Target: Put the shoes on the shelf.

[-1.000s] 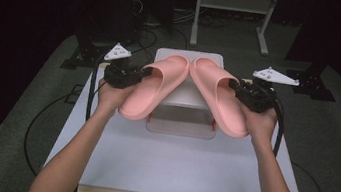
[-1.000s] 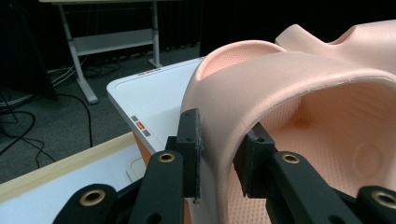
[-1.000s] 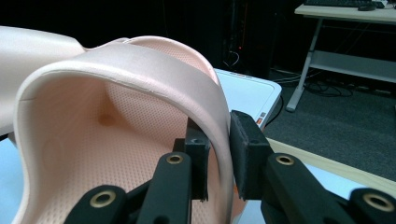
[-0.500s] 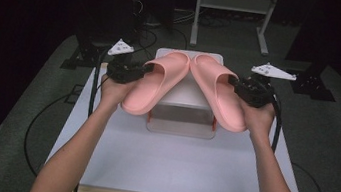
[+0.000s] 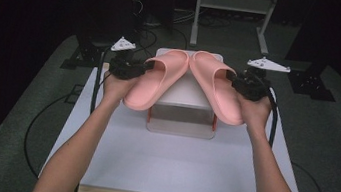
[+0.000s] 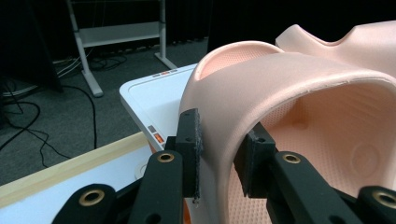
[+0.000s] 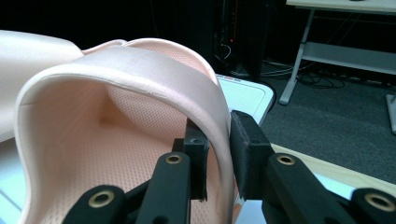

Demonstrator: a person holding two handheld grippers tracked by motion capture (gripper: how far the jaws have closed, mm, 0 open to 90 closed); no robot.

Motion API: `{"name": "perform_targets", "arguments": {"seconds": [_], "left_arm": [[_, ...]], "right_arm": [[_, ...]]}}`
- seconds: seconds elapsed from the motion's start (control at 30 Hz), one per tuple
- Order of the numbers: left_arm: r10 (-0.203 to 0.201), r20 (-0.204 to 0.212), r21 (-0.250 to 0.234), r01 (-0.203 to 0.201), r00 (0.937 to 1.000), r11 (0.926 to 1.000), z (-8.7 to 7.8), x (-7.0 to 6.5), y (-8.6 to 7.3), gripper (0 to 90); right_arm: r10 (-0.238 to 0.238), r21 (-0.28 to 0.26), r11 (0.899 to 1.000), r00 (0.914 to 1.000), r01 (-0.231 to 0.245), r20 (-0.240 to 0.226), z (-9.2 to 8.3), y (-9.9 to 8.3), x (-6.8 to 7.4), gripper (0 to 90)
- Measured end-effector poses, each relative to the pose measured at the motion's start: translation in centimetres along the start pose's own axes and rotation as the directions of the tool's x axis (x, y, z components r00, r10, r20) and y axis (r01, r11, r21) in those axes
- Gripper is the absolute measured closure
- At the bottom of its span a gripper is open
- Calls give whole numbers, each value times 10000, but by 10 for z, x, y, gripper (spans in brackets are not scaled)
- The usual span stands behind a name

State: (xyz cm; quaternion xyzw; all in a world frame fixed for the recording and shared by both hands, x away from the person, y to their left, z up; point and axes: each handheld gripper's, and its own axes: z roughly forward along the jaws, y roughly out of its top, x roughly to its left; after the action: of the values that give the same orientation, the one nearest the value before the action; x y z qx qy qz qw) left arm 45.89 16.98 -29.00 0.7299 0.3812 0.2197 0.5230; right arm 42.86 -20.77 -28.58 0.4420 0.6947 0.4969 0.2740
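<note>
Both slippers lifted: left gripper [image 5: 138,68] fingers clamp left slipper [image 5: 155,79], right gripper [image 5: 239,83] fingers clamp right slipper [image 5: 217,87]; placing on box [image 5: 183,113] remains.

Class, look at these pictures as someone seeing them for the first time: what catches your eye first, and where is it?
Two pink slippers, the left slipper and the right slipper, are held up above a white box at the far middle of the table, their far ends meeting. The left gripper is shut on the left slipper's strap, and the right gripper on the right slipper's strap. Around the lit table the room is dark.
</note>
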Motion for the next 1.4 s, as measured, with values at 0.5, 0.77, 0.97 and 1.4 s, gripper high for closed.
{"name": "perform_targets", "arguments": {"seconds": [0.5, 0.77, 0.97, 1.4], "left_arm": [[-313, -191, 102, 315, 9993, 9995, 15, 10, 6, 724], [-527, -268, 142, 531, 9982, 9985, 24, 14, 7, 721], [-591, -280, 310, 600, 9979, 9977, 32, 16, 4, 715], [-673, -312, 395, 685, 9972, 9969, 39, 14, 6, 688]], "right_arm": [[177, 216, 9996, 9994, -184, 299, 20, 11, -3, 764], [327, 319, 9989, 9987, -339, 384, 31, 13, -6, 762], [407, 452, 9981, 9982, -427, 438, 37, 11, -8, 750], [715, 550, 9958, 9966, -737, 410, 44, 9, -9, 721]]}}
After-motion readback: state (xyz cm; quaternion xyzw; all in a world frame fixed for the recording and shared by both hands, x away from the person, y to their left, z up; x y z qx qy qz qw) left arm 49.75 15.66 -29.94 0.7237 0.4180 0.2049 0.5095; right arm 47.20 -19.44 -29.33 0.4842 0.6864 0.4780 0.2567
